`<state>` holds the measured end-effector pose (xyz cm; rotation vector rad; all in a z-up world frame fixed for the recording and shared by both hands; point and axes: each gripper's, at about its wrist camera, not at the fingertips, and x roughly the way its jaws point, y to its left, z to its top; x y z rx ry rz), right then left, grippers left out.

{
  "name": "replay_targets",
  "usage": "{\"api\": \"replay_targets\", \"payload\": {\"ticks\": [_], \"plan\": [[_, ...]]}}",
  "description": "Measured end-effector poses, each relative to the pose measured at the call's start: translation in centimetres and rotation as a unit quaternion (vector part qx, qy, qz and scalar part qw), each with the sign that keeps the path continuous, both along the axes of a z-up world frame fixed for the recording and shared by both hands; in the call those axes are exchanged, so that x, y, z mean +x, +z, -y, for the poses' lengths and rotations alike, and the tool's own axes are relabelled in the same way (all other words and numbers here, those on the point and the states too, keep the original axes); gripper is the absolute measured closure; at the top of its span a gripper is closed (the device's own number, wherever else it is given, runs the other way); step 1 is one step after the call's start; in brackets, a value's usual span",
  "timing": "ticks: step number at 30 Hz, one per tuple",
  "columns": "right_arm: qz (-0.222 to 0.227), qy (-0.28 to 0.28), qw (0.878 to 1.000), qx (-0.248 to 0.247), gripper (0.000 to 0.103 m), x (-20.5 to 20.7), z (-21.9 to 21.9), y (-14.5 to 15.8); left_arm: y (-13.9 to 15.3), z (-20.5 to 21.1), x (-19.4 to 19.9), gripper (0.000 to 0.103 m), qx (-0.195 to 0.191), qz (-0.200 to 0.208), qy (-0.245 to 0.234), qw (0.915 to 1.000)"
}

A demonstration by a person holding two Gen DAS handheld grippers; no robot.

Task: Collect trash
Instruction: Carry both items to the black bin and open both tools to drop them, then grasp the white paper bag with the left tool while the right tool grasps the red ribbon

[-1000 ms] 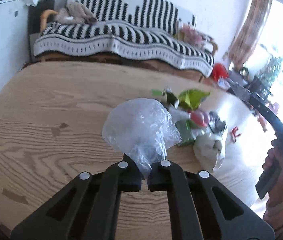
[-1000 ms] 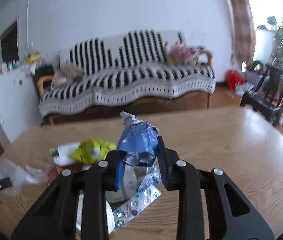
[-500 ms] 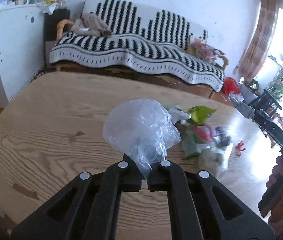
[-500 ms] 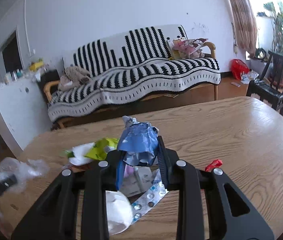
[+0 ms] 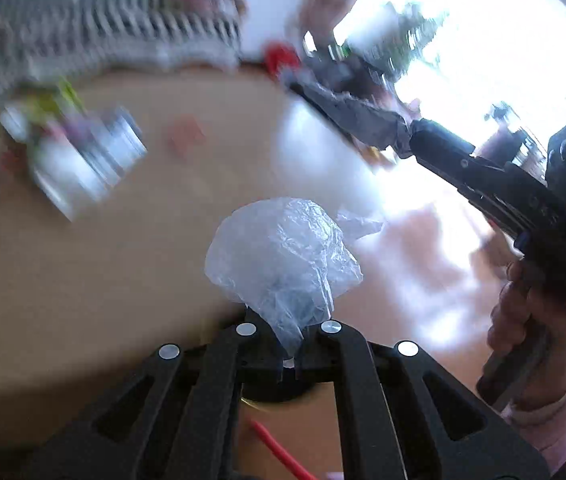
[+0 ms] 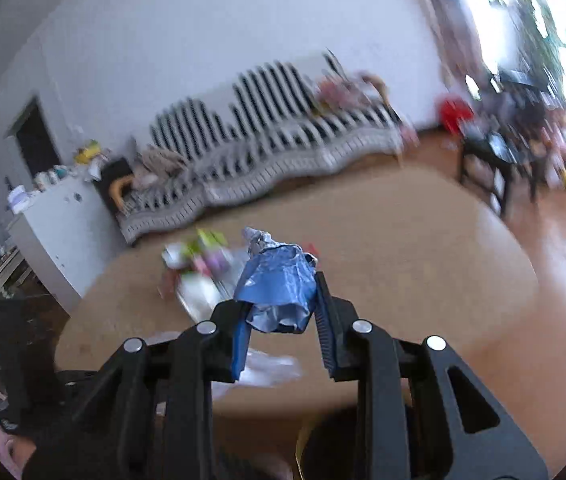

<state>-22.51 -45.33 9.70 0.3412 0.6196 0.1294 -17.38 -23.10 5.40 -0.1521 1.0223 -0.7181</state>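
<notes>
My left gripper [image 5: 289, 354] is shut on a crumpled clear plastic bag [image 5: 283, 256] and holds it over the near edge of the round wooden table [image 5: 123, 240]. My right gripper [image 6: 281, 320] is shut on a crumpled blue foil wrapper [image 6: 277, 292] above the table [image 6: 403, 248]. The right gripper also shows in the left wrist view [image 5: 311, 96], up at the right, with the wrapper in it. A blurred pile of trash [image 5: 71, 148] lies on the table at the far left; it also shows in the right wrist view [image 6: 199, 264].
A small red scrap [image 5: 185, 136] lies on the table beyond the bag. A striped sofa [image 6: 267, 144] stands behind the table. A white cabinet [image 6: 55, 220] is at the left and a black chair [image 6: 503, 160] at the right. A dark round opening [image 5: 275, 394] sits below the left fingers.
Both grippers have swung back toward the near edge of the table, still shut on the bag and the wrapper. The trash pile has shifted far left in the left view. Both views are motion-blurred.
</notes>
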Motion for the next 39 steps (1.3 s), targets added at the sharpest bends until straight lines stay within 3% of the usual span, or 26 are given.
{"api": "replay_targets", "payload": {"ticks": [6,9,13,22,23,24,25,26,27,30,35,39], "plan": [[-0.129,-0.055,0.988,0.059,0.074,-3.2,4.2,-13.0,-10.4,7.2,-1.6,0.101,0.078,-0.082,-0.038,0.9928],[-0.167,-0.062,0.981,0.082,0.075,-3.4,4.6,-17.0,-13.7,9.3,-2.1,0.101,0.115,-0.094,-0.083,0.9854],[-0.178,-0.066,0.978,0.085,0.075,-3.6,5.2,-18.7,-14.0,9.3,-1.8,0.101,0.113,-0.092,-0.084,0.9858],[-0.198,-0.071,0.973,0.094,0.073,-2.5,5.4,-19.5,-14.5,9.7,-1.6,0.101,0.124,-0.097,-0.073,0.9848],[-0.200,-0.072,0.972,0.100,0.069,-1.9,5.3,-19.4,-14.6,10.7,-1.7,0.099,0.127,-0.095,-0.075,0.9845],[-0.204,-0.075,0.970,0.105,0.048,-1.9,5.4,-19.3,-14.5,10.9,-1.8,0.097,0.137,-0.090,-0.073,0.9838],[-0.201,-0.082,0.970,0.110,0.033,-2.0,5.7,-18.9,-14.4,10.9,-2.0,0.074,0.145,-0.090,-0.069,0.9829],[-0.195,-0.086,0.971,0.110,0.013,-2.1,5.9,-18.5,-14.6,10.9,-2.1,0.017,0.148,-0.092,-0.066,0.9825],[-0.187,-0.091,0.972,0.105,0.012,-2.3,6.1,-17.9,-14.4,10.7,-2.2,0.007,0.155,-0.087,-0.052,0.9826],[-0.161,-0.108,0.976,0.096,0.006,-3.0,7.1,-16.2,-12.5,9.8,-2.7,0.007,0.124,-0.066,-0.049,0.9888],[-0.116,-0.123,0.985,0.043,0.007,-3.4,7.6,-13.2,-8.3,8.7,-3.7,0.006,0.117,-0.026,-0.065,0.9906],[-0.093,-0.123,0.988,0.027,0.007,-2.4,6.9,-11.6,-3.0,4.9,-2.5,0.006,0.086,0.014,-0.005,0.9962]]}}
